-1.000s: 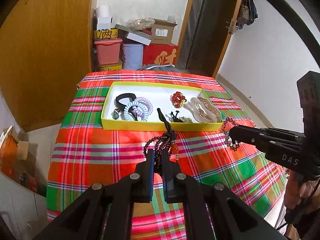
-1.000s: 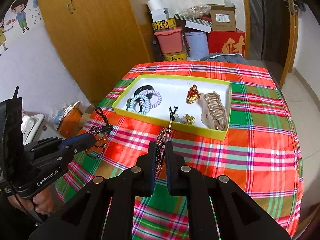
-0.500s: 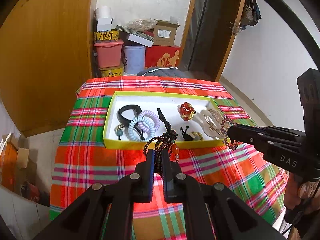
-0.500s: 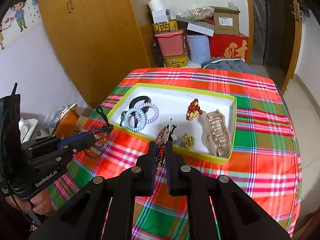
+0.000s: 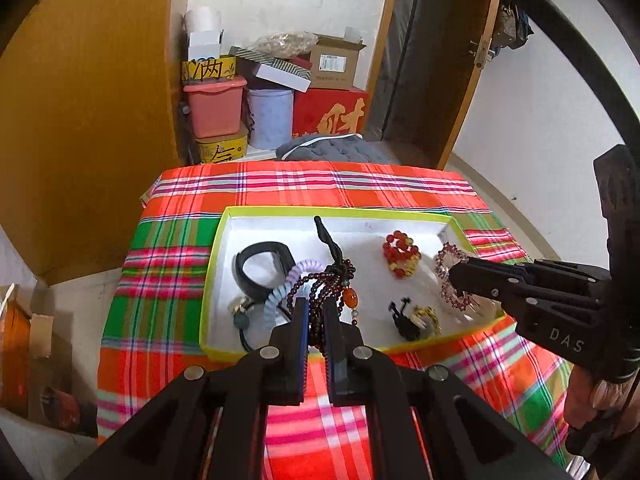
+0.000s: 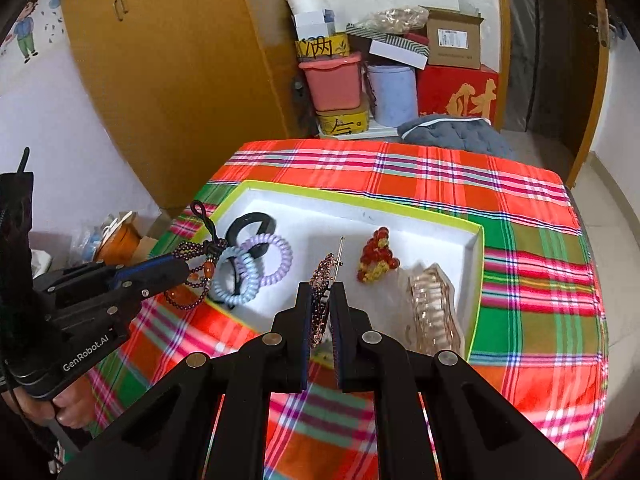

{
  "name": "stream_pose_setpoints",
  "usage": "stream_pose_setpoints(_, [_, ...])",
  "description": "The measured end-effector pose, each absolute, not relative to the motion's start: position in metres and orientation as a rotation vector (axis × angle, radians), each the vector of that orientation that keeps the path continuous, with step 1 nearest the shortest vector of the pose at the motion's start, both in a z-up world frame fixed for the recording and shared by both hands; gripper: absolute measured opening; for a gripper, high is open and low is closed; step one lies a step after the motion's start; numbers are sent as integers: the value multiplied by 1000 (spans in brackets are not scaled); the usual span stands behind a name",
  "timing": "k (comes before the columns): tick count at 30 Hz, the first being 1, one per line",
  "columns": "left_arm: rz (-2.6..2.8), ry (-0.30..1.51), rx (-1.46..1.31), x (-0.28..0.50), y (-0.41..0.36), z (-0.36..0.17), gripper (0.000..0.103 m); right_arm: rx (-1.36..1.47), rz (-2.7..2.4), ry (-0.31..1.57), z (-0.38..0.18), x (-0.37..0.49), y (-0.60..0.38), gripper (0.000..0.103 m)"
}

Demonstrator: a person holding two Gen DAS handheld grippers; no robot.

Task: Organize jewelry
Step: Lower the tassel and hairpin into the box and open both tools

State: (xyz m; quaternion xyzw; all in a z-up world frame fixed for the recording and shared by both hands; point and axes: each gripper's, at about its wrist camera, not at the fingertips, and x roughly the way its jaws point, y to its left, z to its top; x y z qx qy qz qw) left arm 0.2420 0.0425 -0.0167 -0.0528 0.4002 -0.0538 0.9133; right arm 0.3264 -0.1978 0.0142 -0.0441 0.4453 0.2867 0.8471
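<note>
A small surface [image 6: 520,216] is covered by a plaid cloth [image 5: 160,280] in bright red, green, pink and white, which drapes over its edges. One thing rests directly on the cloth: a shallow rectangular tray [image 6: 478,276] with a yellow-green rim and a white floor, set towards the near left part of the surface as the right wrist view shows it. The far strip of cloth and the right-hand side lie bare. The surface stands on a pale floor [image 6: 608,208], near a wooden wardrobe [image 6: 168,80].
</note>
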Motion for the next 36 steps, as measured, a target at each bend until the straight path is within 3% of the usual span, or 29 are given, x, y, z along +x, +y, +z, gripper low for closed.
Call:
stream_pose_setpoints(30, [-145,889,-119,278,37,-58,7,-90,585,1045,-28,355,-187,9])
stream_pose_setpoints(33, [-149,890,-115,277,37,-56,7,-88,592,1037,-25,353,-187,18])
stream_pose_setpoints(36, [-153,897,-113,278,35,-56,7,-90,594,1029,-22,349,-186,19])
